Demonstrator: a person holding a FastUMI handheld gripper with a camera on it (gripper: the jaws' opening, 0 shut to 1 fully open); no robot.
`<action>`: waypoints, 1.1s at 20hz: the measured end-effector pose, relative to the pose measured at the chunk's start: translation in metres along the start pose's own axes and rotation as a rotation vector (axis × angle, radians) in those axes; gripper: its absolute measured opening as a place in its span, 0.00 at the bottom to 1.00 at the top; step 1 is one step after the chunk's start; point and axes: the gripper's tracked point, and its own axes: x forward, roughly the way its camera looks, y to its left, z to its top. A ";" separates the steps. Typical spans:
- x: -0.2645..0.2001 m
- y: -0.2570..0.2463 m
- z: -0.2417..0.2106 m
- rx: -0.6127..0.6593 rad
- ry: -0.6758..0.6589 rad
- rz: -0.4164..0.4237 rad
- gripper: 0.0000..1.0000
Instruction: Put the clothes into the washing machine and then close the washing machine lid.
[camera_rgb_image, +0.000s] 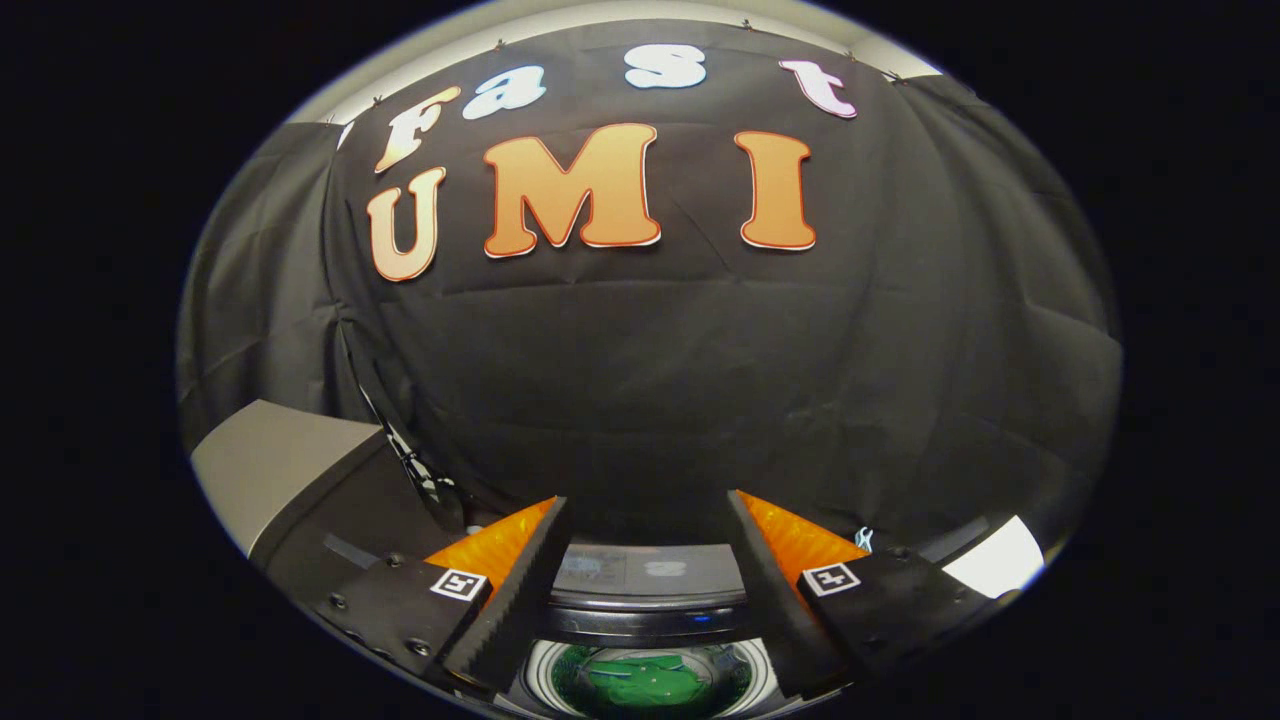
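At the far left a grey slab (275, 460), likely the raised washing machine lid though I cannot tell for certain, stands tilted beside the booth's black cloth wall. If it is the lid, the risk is that the tool swings wide of its edge or knocks it down hard, since it stands well off to the left of the fingers. Further right, the tool (650, 520) is released: its fingers (520, 590) are spread apart with nothing between them. Below and between them is the washing machine (650, 590), its control panel on the far side and its round drum opening nearer. The clothes (648, 682), a green heap, already lie inside the drum. The tool hangs high above the opening, pointing towards the wall and tipped a little down, so the lid looks like the remaining job.
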 end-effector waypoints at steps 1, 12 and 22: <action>-0.004 0.000 -0.004 0.000 0.006 0.005 0.99; -0.033 -0.007 -0.105 0.096 0.211 0.009 1.00; -0.067 -0.009 -0.040 0.086 0.079 -0.011 1.00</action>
